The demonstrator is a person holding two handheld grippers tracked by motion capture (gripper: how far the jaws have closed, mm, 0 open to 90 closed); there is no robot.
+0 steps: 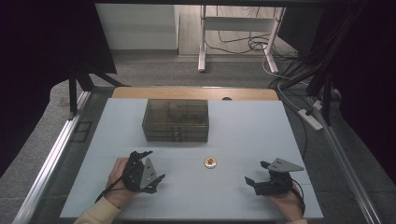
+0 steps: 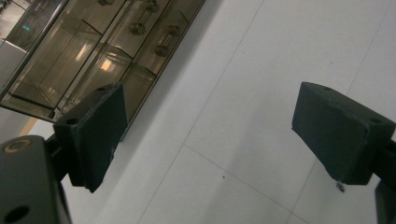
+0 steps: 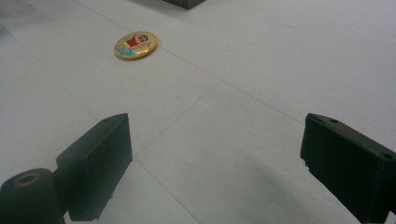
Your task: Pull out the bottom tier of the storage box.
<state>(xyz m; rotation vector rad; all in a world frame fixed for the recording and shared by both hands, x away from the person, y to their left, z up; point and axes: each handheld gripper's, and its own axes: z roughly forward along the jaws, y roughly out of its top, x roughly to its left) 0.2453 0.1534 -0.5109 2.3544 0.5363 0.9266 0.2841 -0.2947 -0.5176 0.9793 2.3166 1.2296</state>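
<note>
On the white table (image 1: pixel 243 126), a badge (image 1: pixel 210 162) lies near a drawer box (image 1: pixel 175 119).

The right gripper (image 3: pixel 217 158) hangs with its jaws wide apart over the white table (image 3: pixel 280 60), a round yellow badge (image 3: pixel 135 45) lying well ahead.

Drawer box (image 2: pixel 93 60) cut off by frame edge; badge (image 1: pixel 210 163) art too small to read.
</note>
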